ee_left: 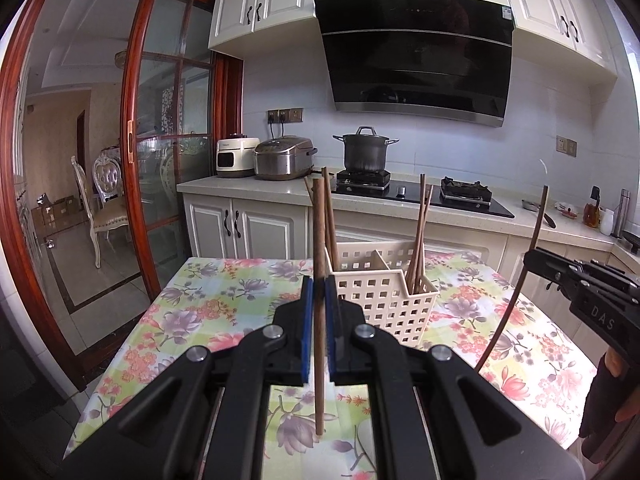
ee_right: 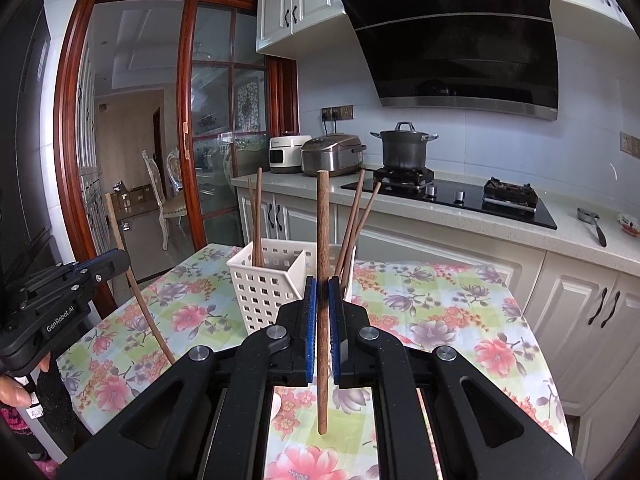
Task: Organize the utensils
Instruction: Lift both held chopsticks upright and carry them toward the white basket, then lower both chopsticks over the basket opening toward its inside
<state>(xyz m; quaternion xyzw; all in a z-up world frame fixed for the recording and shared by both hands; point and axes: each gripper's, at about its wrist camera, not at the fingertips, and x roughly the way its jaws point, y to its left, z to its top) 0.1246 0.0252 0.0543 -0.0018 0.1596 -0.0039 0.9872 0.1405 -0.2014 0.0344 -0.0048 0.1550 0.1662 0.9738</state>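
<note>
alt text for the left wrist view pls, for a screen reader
The left gripper is shut on a wooden chopstick held upright above a floral tablecloth, just short of a cream slotted utensil basket that already holds more chopsticks. At right, the right gripper holds another chopstick; a kitchen counter and stove sit behind.

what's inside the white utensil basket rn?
The white basket has two compartments split by a divider. Brown chopsticks stand in both: some on the left, some on the right. Their lower ends and the basket floor are hidden by its walls.
</note>
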